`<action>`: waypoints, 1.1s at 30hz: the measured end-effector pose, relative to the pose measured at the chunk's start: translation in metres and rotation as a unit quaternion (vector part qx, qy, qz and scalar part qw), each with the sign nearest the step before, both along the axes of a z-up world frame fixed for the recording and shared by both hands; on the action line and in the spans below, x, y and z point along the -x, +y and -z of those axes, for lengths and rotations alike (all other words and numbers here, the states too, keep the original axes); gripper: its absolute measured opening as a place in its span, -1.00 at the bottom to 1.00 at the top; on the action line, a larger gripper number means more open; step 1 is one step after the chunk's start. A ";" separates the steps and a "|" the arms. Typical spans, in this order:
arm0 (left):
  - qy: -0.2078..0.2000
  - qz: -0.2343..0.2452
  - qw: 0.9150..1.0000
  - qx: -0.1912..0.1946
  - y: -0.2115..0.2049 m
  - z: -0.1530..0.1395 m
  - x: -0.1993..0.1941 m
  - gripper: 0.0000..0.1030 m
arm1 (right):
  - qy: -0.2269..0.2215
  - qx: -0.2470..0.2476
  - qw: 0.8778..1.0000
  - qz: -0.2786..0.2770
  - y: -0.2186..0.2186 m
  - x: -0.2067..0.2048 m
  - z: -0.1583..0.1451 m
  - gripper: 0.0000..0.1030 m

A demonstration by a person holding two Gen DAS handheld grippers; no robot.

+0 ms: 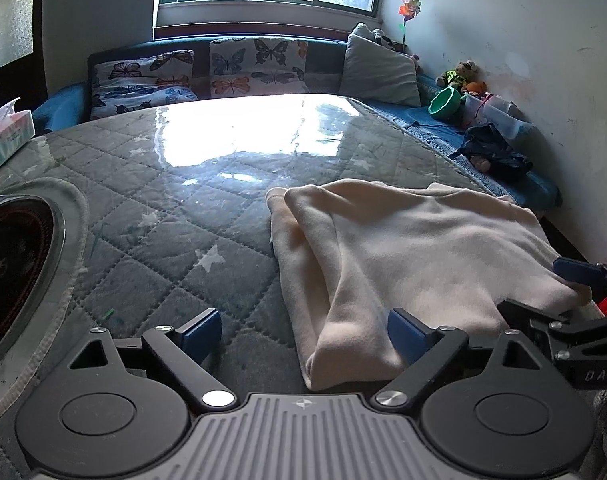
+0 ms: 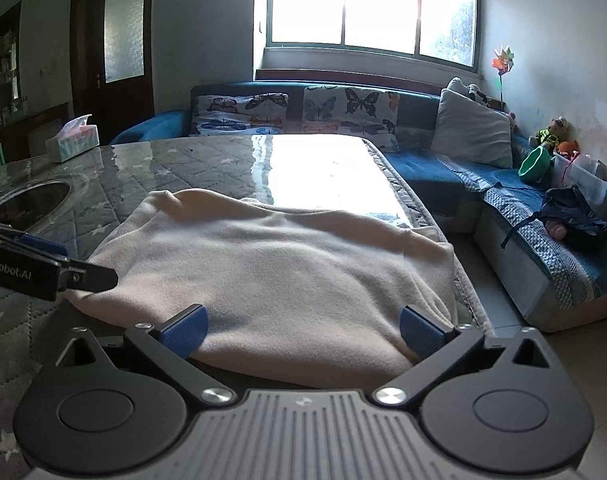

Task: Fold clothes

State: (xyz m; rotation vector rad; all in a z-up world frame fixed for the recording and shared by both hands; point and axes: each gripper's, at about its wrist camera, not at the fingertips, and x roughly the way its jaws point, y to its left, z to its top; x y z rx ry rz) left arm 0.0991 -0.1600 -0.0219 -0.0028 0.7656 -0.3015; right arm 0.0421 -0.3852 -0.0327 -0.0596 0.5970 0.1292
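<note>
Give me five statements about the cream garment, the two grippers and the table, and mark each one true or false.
1. The cream garment lies folded on the quilted table. True.
2. The left gripper is clamped shut on the garment. False: its jaws stand wide open, with only the garment's near left corner between them.
3. The right gripper is open at the garment's near edge. True.
4. A tissue box sits on the garment. False: it stands apart, at the table's far left corner.
5. The butterfly cushions lie on the table. False: they lean on the blue sofa behind it.
</note>
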 end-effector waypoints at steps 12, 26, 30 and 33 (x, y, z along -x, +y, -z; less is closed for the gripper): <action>0.000 -0.018 1.000 0.009 0.012 -0.004 0.004 0.83 | -0.011 0.028 0.999 -0.024 0.024 0.003 -0.006 1.00; 0.004 -0.014 1.000 0.013 0.015 -0.003 0.009 0.85 | 0.010 0.020 0.999 -0.027 0.028 0.011 -0.002 1.00; 0.004 -0.011 1.000 0.015 0.015 -0.005 0.014 0.90 | 0.006 0.030 0.999 -0.026 0.031 0.016 -0.002 1.00; 0.002 -0.005 1.000 0.016 0.015 -0.007 0.017 0.94 | 0.006 0.020 1.000 -0.023 0.030 0.018 -0.006 1.00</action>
